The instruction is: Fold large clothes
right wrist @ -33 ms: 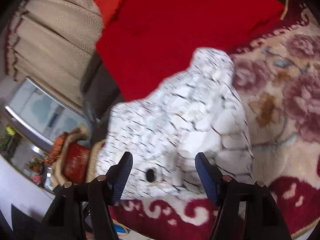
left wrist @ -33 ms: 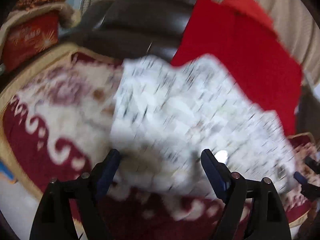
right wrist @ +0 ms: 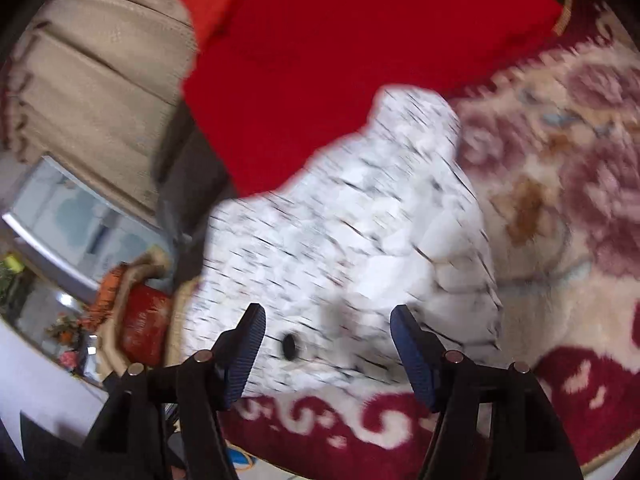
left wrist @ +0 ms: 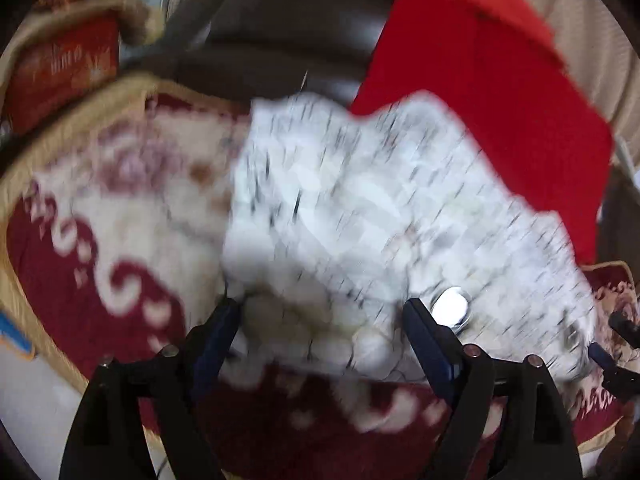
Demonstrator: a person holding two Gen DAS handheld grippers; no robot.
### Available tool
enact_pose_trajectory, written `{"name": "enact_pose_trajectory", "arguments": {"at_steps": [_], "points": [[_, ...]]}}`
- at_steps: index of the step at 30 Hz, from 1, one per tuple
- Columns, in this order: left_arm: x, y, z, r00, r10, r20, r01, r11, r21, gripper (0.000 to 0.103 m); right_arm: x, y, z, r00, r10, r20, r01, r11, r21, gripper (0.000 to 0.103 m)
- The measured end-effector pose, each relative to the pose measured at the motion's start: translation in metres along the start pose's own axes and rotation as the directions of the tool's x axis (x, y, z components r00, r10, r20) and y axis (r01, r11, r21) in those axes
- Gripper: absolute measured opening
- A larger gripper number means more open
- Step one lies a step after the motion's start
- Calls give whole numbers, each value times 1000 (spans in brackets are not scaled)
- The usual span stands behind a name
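Both your grippers are letting go: the left gripper (left wrist: 320, 320) and right gripper (right wrist: 326, 330) each have jaws opening, with the near edge of the white black-flecked garment (right wrist: 340, 248) loose between them, pads not pressing. The garment lies bunched on the floral rug (right wrist: 560, 200), its far end overlapping the red cloth (right wrist: 360, 40). Looks like a release after one fold; next you'd likely pick fresh edges and square the bundle.
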State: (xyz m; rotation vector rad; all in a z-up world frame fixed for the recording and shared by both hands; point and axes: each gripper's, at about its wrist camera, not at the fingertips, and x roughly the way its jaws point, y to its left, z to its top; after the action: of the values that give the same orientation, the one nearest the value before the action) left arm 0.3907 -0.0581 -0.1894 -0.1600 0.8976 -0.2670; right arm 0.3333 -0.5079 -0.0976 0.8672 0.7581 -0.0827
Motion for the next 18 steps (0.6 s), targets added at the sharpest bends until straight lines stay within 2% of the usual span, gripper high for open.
{"name": "enact_pose_trajectory", "arguments": {"at_steps": [1,3,7,9,12,15,18], "points": [[3,5,0,1000,-18,-14,18,999,-26,84,10,-7,-1,999,-23,-42,25,999,28,64],[0,11,2,999,-49,-2,49,997,-54,84,17,-17,-1,998,-10,-66,15,997,81,62],[-10,20,0,995,-101,24,103,991,-89,84,-3,-15,0,997,73,-4,-73,993,93,64],[-10,22,-2,991,-134,19,135,983,-126,84,-12,-16,-6,990,137,5,-137,985,107,65],[-13,31,-12,974,-224,14,222,950,-218,84,-18,-16,-19,979,201,-31,-195,972,128,68],[-16,33,-20,959,-283,25,279,920,-274,84,-16,-17,-33,976,212,-55,-201,967,155,72],[-4,34,-20,938,-347,2,326,879,-347,84,-8,-24,-43,973,217,-75,-197,956,218,72]]}}
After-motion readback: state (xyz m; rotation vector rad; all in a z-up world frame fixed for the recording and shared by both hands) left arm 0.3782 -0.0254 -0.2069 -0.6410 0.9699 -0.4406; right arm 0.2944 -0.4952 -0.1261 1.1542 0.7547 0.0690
